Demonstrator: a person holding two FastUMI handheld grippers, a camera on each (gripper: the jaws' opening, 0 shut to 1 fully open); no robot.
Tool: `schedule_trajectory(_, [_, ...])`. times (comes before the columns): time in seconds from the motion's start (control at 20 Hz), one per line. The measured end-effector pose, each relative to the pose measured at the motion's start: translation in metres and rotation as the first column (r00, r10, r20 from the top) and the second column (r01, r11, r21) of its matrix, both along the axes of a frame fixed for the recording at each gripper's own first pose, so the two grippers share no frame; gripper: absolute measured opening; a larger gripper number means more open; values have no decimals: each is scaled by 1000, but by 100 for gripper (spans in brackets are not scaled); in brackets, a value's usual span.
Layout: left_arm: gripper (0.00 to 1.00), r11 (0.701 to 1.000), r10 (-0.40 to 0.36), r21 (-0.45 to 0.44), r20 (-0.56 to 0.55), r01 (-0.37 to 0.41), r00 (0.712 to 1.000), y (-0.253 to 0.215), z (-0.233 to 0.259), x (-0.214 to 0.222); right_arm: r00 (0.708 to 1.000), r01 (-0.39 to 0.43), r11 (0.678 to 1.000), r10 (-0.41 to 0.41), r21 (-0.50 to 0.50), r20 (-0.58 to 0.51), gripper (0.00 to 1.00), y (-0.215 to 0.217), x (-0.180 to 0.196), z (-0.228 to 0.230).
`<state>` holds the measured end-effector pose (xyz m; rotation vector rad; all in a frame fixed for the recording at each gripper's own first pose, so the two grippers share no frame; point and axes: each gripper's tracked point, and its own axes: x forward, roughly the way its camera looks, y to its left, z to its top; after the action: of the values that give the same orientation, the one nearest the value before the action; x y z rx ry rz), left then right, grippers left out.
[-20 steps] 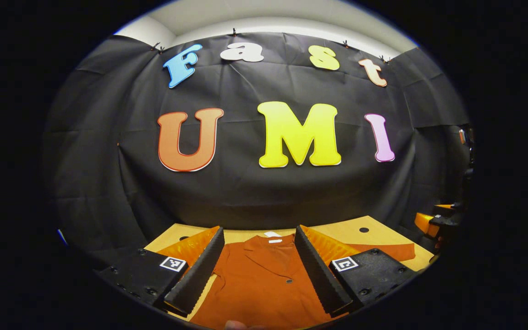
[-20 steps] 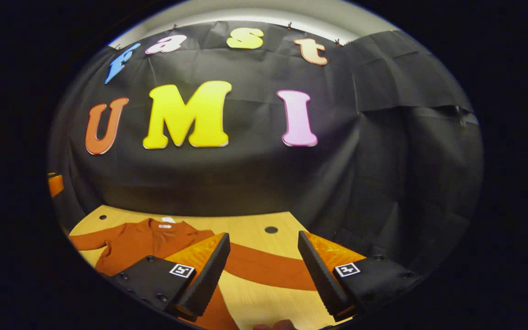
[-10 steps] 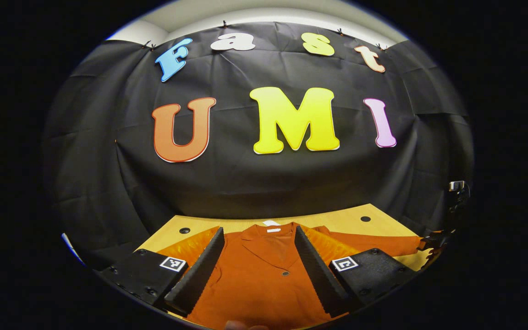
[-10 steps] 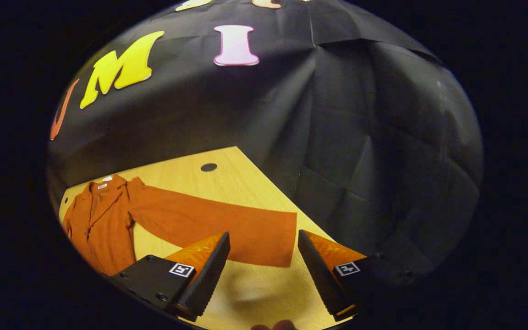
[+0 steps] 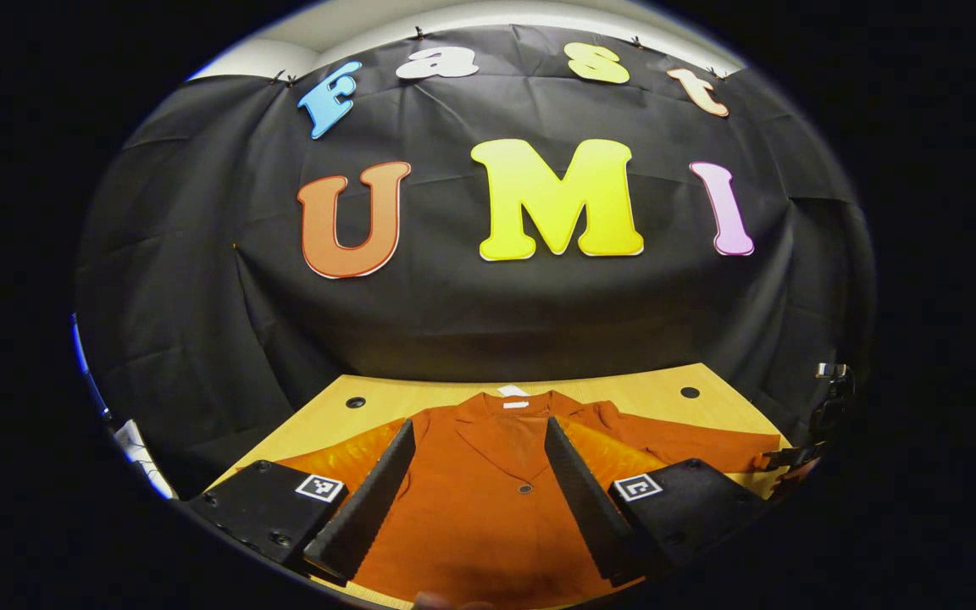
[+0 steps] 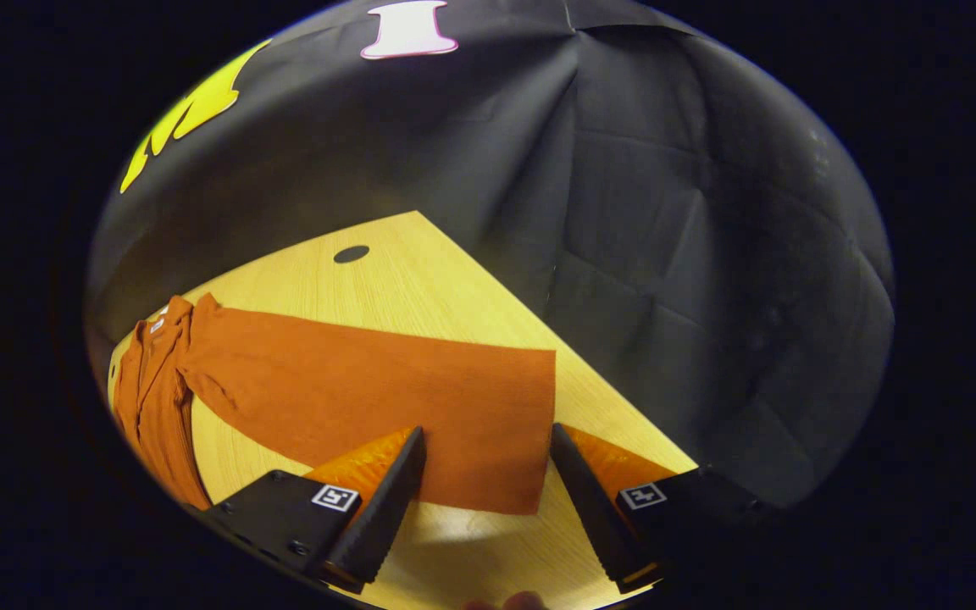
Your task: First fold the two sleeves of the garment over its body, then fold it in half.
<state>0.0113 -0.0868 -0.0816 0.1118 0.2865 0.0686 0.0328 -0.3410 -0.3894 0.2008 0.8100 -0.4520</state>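
A rust-orange garment (image 5: 488, 500) with a collar and buttons lies flat on the wooden table (image 5: 640, 394). My left gripper (image 5: 479, 500) hovers open above its chest, with the fabric showing between the fingers. In the right gripper view, one long sleeve (image 6: 386, 398) stretches out from the body (image 6: 153, 381) across the table (image 6: 403, 271). My right gripper (image 6: 479, 504) is open just above the sleeve's cuff end, the cuff edge lying between its fingers. In the left gripper view that sleeve (image 5: 691, 449) runs to the right, where the other gripper (image 5: 801, 453) shows at the edge.
Black cloth walls close in the table at the back and on the right. Two round holes (image 5: 356, 402) (image 5: 690, 392) sit in the tabletop near its far edge. The table's right edge (image 6: 623, 398) runs close to the cuff.
My right gripper has swung right and down toward the sleeve's cuff, which now lies between its fingers. My left gripper has drifted slightly over the garment's chest. Both stay open.
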Motion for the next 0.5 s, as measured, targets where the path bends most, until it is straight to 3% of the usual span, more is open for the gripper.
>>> schedule_trajectory(0.2, [99,999,29,-25,-28,-29,999,7,-7,5,1000,-11,1000,11,2,18,95,6,-1,4])
schedule_trajectory(0.25, [100,999,33,-30,-32,-34,999,9,-9,6,999,-22,1000,22,5,28,87,8,4,-3])
schedule_trajectory(0.3, [100,999,35,-33,-37,-37,999,11,-10,6,999,-27,999,26,18,35,70,11,6,-1])
schedule_trajectory(0.4, [100,999,39,-31,-43,-41,998,17,-11,7,999,-17,999,16,28,45,46,11,8,2])
schedule_trajectory(0.45, [100,999,39,-29,-40,-40,998,21,-10,7,998,-7,999,5,37,58,43,7,11,-1])
schedule_trajectory(0.5, [100,999,40,-27,-34,-41,999,25,-7,8,997,19,998,-23,52,74,26,7,13,1])
